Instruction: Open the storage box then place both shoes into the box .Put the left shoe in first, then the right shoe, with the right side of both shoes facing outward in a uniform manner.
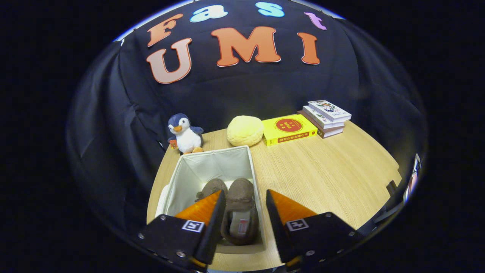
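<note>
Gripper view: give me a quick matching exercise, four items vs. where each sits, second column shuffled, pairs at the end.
Things:
1. shoes
2. penguin toy
3. yellow book
4. claw

Places:
A. on the table between the round yellow cushion and the stack of books
B. inside the open storage box, side by side
C. open, above the box, one shoe showing between its fingers
D. on the table just beyond the box's far corner, against the booth wall

Pairs: 1-B, 2-D, 3-A, 4-C
</note>
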### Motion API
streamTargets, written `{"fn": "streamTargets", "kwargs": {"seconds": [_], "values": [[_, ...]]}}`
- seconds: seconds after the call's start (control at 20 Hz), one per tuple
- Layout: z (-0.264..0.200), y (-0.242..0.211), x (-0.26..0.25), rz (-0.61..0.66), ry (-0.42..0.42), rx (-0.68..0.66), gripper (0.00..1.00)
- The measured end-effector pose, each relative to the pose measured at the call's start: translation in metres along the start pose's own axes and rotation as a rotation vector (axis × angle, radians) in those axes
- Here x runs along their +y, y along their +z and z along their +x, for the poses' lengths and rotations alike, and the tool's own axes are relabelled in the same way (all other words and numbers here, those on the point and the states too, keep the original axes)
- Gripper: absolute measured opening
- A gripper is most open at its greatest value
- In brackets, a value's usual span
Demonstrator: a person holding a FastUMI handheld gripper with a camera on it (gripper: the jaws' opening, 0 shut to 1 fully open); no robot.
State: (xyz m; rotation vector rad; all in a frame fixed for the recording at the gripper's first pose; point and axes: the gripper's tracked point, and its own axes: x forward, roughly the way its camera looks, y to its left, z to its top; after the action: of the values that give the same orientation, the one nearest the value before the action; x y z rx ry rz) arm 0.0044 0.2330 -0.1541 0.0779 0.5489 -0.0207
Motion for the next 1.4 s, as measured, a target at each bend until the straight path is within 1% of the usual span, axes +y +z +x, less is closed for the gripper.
{"fn": "streamTargets", "kwargs": {"seconds": [0.05, 0.15, 0.2, 0.3, 0.5, 0.65, 0.75, 0.95, 1.05, 1.15, 1.4], "values": [[-0.004, 0.002, -0.004, -0.006, 0.002, -0.009, 0.81], [-0.011, 0.008, -0.009, -0.012, 0.023, -0.035, 0.96], [-0.014, 0.011, -0.012, -0.010, 0.032, -0.050, 0.98], [-0.020, 0.014, -0.025, -0.017, 0.034, -0.071, 0.98], [-0.030, 0.018, -0.058, -0.039, 0.006, -0.100, 0.98], [-0.038, 0.030, -0.088, -0.041, -0.017, -0.130, 0.98], [-0.042, 0.046, -0.107, -0.053, -0.026, -0.159, 0.98], [-0.053, 0.091, -0.143, -0.113, -0.037, -0.237, 0.98], [-0.059, 0.110, -0.155, -0.113, -0.026, -0.264, 0.98], [-0.054, 0.131, -0.161, -0.120, -0.023, -0.299, 0.98], [-0.060, 0.165, -0.189, -0.121, -0.005, -0.352, 0.98]]}}
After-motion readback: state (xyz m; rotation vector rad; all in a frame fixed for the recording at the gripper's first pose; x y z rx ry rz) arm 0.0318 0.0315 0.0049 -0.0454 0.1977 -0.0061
